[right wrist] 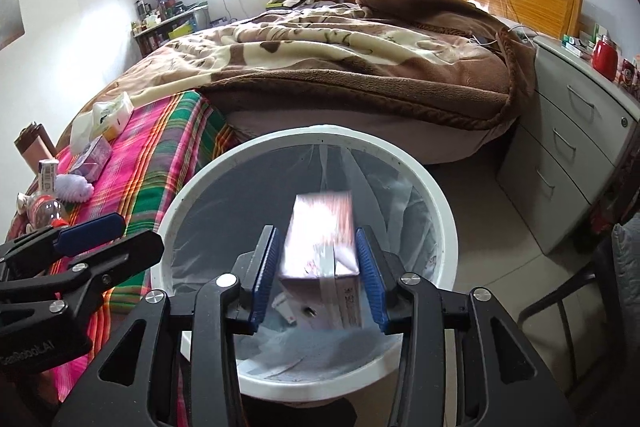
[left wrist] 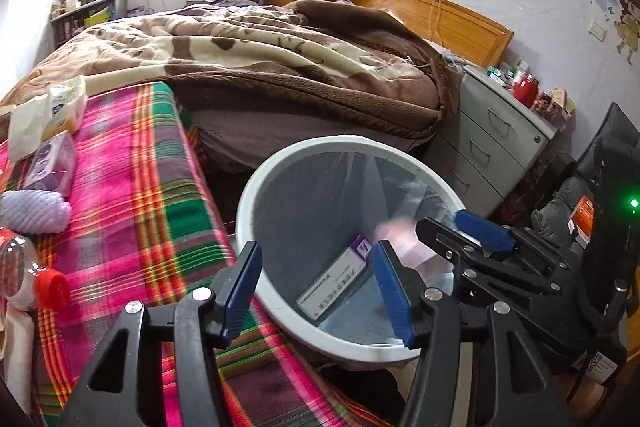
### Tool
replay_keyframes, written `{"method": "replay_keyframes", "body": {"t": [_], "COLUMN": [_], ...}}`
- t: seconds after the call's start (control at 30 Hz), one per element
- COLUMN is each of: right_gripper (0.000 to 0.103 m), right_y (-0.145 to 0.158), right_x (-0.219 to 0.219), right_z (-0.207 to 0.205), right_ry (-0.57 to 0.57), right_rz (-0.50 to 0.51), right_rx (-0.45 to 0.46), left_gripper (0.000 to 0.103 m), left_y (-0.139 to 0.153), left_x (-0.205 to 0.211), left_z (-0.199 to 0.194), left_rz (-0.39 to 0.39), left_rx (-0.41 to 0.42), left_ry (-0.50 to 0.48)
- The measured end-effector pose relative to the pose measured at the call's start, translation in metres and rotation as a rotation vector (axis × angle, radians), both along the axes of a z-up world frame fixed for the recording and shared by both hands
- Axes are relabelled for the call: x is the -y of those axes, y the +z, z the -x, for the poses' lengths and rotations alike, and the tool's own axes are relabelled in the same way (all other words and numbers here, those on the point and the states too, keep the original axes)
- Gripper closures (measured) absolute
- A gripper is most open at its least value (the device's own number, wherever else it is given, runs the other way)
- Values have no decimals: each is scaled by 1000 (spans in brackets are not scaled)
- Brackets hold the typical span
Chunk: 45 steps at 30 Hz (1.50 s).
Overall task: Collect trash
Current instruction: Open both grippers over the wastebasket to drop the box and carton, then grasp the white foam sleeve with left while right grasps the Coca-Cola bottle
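Note:
A white round trash bin (left wrist: 256,187) (right wrist: 444,211) with a clear liner stands on the floor beside the bed. A white and purple medicine box (left wrist: 332,287) lies inside it. My left gripper (left wrist: 316,279) is open and empty over the bin's near rim. My right gripper (right wrist: 318,271) is open over the bin; a blurred pink and white box (right wrist: 320,235) sits between its fingers, apparently loose and dropping. The same box shows as a pink blur in the left wrist view (left wrist: 400,239). The right gripper (left wrist: 472,239) also appears there.
On the plaid blanket (left wrist: 132,195) lie a tissue pack (left wrist: 64,107), a clear purple box (left wrist: 52,163), a lavender knobbly thing (left wrist: 36,211) and a red-capped bottle (left wrist: 36,279). A grey drawer unit (right wrist: 568,155) stands right of the bin. A dark chair (left wrist: 600,187) is at far right.

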State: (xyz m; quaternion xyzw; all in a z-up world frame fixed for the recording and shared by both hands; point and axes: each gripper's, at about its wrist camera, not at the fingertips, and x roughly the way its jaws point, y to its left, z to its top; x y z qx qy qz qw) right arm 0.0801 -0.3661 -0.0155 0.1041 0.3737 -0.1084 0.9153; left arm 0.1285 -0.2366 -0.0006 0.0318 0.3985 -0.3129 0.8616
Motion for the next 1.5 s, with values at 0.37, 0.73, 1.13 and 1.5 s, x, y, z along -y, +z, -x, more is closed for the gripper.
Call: {"method": "replay_keyframes", "body": {"t": [0.37,0.73,1.13,1.5], "right_gripper": [45,38,36,36], "right_y": [14,27,26,24], "right_x": [-17,-62,-124,-177], "right_z": [5,6,-14,-36], "right_ry": [26,125,269,425], "right_rz": [5,-4,-8,7], "right_rx": [64,148,156,133], "left_gripper": [37,32,30,29], "left_y": [15,23,13,-8], "left_x": [-42,-117,-219,-299], "left_z": [4,12,19,28], "left_rz": [14,33,26,7], "left_rx": [29,64,65,12], "left_ry": [82,230,467,667]}}
